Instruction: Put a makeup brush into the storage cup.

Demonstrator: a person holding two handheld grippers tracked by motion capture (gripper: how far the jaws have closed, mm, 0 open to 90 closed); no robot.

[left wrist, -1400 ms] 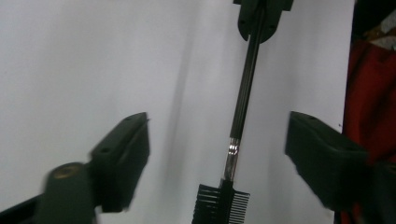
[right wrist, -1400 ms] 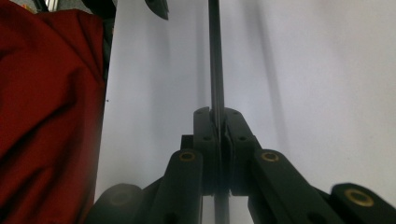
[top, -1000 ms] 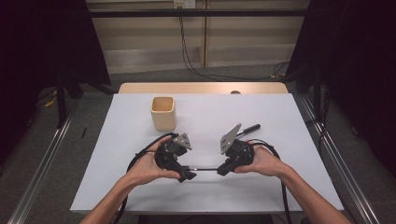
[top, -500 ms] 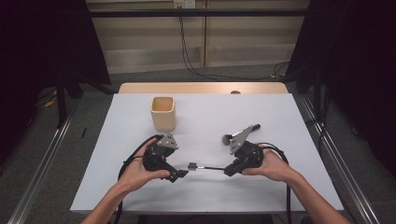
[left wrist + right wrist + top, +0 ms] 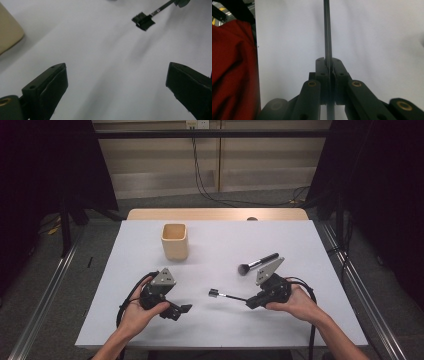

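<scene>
A thin dark brush with a small comb-like head [image 5: 214, 293] sticks out leftward from my right gripper [image 5: 249, 301], which is shut on its slim handle [image 5: 327, 37] a little above the white table [image 5: 225, 245]. In the right gripper view both jaws press together on that handle at the gripper [image 5: 327, 62]. My left gripper [image 5: 180, 311] stands open near the table's front left, with nothing between its jaws. Its own view shows the gripper [image 5: 117, 82] spread wide over bare table, with the small brush head [image 5: 143, 21] farther off.
A beige square cup [image 5: 174, 241] stands at the back left of the table, its edge also at the cup [image 5: 7, 32]. A black makeup brush with a round head [image 5: 257, 264] lies just behind my right gripper. Red cloth [image 5: 232, 70] lies beyond the table edge.
The hands have drawn apart. The thin brush spanned both grippers before; now the left gripper has let go and moved left, and the brush stays in the right.
</scene>
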